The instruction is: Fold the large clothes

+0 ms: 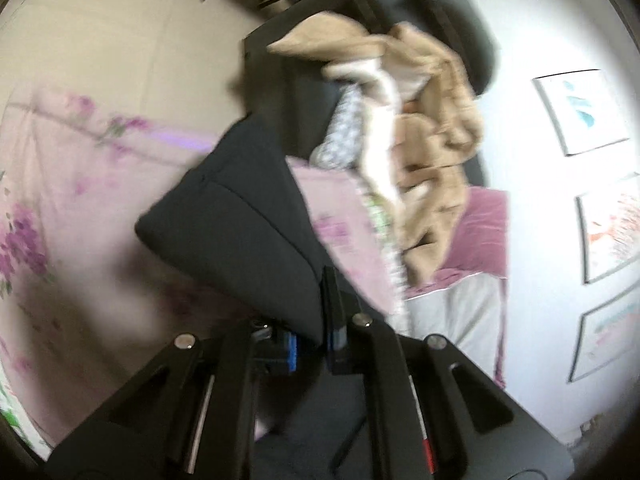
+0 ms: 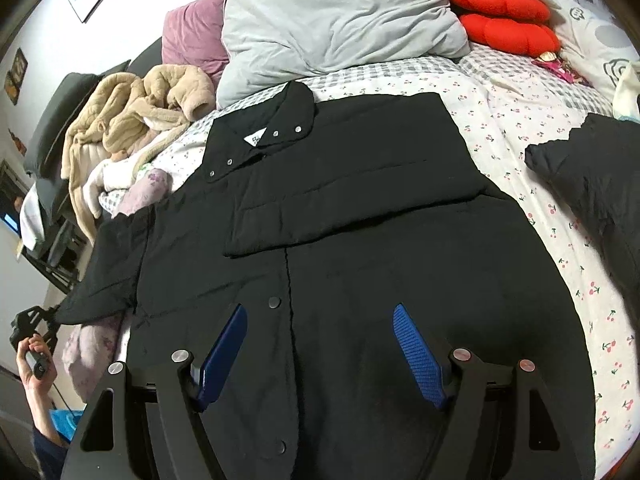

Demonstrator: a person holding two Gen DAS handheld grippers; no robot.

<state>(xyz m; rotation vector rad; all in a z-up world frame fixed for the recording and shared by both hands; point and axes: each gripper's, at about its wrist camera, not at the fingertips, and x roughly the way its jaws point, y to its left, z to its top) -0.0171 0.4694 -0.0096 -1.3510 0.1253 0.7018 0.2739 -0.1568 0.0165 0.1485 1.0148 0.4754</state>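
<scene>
**A:** What are the jaws doing?

**B:** The left gripper (image 1: 312, 344) is clamping its blue pads on the sleeve (image 1: 240, 216) of the black jacket (image 2: 340, 240); dark padded cloth is filling the narrow gap between them. The right gripper (image 2: 320, 352) is standing with its jaws wide apart, nothing between the pads, hovering over the jacket's lower front beside the snap placket.

**A:** How are the hands sitting?

**B:** In the right wrist view, the person's left hand (image 2: 34, 356) is gripping its tool off the jacket's left edge, just past the sleeve's end. That sleeve is stretching out from the jacket body toward the tool. The right gripper is tilting steeply down at the jacket.

**A:** Where is the jacket lying?

**B:** It is lying flat on the bed sheet (image 2: 520, 160), the cherry-print one, collar pointing away from the right gripper. Its other sleeve is lying folded across the chest.

**A:** What is lying around it?

**B:** Beyond the collar, a grey pillow (image 2: 340, 20) is resting, with a mauve pillow (image 2: 192, 36) beside it. A red cushion (image 2: 504, 20) is sitting further right of the grey pillow. A tan fleece garment (image 2: 132, 116) is lying heaped left of the collar. Another dark garment (image 2: 592, 180) is lying right of the jacket, apart from it. A pale lilac cloth (image 2: 92, 352) is bunching under the stretched sleeve, right beside the left tool.

**A:** And the left wrist view?

**B:** It is blurring; beyond the held sleeve the tan heap and framed pictures (image 1: 580, 112) on the wall are showing.
</scene>
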